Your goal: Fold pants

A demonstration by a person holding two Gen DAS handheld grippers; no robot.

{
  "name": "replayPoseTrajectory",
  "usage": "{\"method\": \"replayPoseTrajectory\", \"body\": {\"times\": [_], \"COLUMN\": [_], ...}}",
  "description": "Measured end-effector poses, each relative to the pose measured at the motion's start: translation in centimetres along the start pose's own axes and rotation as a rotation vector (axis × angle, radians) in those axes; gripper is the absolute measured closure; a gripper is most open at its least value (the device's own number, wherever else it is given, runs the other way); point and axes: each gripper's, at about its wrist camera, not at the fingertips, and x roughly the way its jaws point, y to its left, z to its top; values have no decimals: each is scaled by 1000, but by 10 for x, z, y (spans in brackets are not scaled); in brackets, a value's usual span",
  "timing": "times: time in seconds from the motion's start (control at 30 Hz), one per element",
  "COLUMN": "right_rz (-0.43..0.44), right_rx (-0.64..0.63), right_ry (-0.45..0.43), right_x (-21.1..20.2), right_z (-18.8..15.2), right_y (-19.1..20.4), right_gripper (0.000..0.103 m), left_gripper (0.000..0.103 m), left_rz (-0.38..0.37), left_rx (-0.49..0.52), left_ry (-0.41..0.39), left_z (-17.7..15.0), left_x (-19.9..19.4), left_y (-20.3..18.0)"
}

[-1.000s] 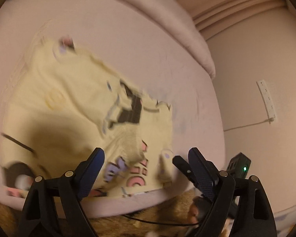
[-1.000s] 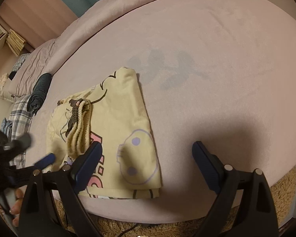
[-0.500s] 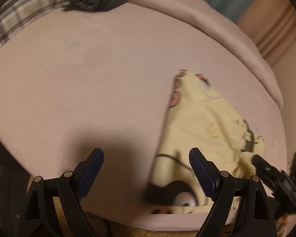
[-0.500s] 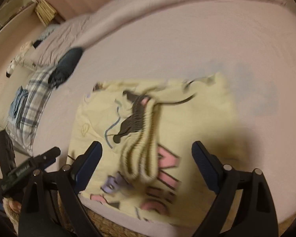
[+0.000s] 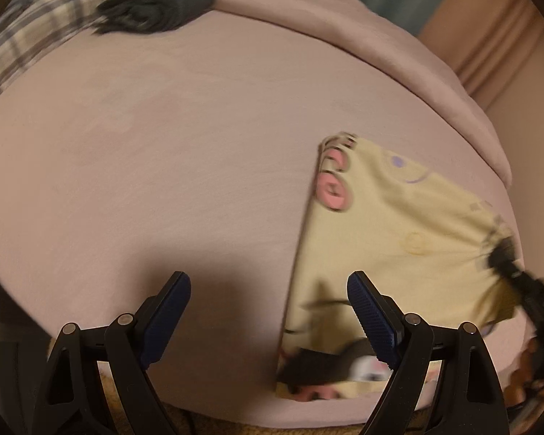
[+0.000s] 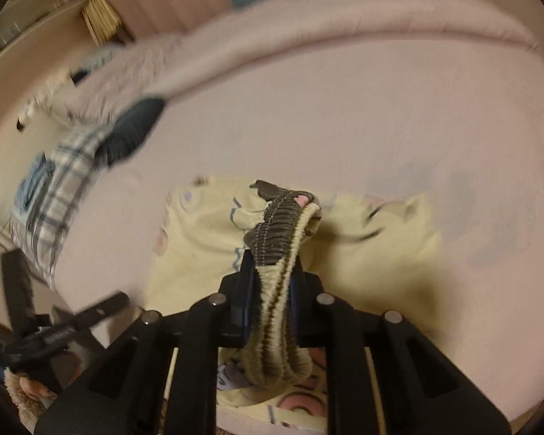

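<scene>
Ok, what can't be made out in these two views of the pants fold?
- Right wrist view: the right gripper and its frame hide the pants beneath; only the waistband shows clearly.
- Left wrist view: the pants' near edge is smeared by motion blur, prints unreadable.
- Left wrist view: the left gripper hangs open over the bed.

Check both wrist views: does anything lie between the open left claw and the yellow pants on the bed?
Nothing visible does. The left claw hangs open over bare pink bedding, and the pants lie just to its right.

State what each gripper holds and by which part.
Right gripper: jaws shut on the yellow pants at the ribbed elastic waistband. Left gripper: open, holding nothing.
</scene>
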Motion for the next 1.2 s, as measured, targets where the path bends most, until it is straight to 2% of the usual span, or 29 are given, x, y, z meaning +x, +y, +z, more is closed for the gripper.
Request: {"method": "replayPoseTrajectory", "body": {"times": [0.1,0.23,0.37,0.53,0.67,0.77,0.8,0.93,1.07,1.1,1.13,1.2], "right_rz": [-71,-196,-209,-233,-296,-335,-336,-272,-103,-71,-53,-44], "right_rx": [0,58,91,59,58,-2,-17,-63,-72,-77,-86,-112], "right_ry": [-20,99,141,146,117,67,55,20,69,94,116,164], "right_x": [-16,16,36,37,23,6,2,-13,1,8,16,33], "right_z": [0,-16,-28,-23,-16,-14,-13,-11,-19,-24,-29,-41], "right_y": [-22,-60,-80,-70,-62,-48,-44,-28,-10,-3,1,10], "right_gripper": [87,86,83,78,63,51,47,45,46,50,58,69], "left_gripper": [15,15,16,16,16,16,16,16,30,33,34,38], "left_rz": [-13,-16,9,74,83,81,79,72,29,6,-8,-37], "left_rx": [35,93,134,185,195,206,208,199,183,172,165,161], "left_ry": [14,61,111,80,77,82,85,105,133,132,126,92], "left_z": [2,-2,-8,-10,-13,-15,-16,-13,2,10,15,31], "left_x": [9,29,47,52,51,49,48,46,44,43,41,37], "left_y": [-13,-31,-42,-50,-52,-55,-54,-51,-50,-52,-54,-62]}}
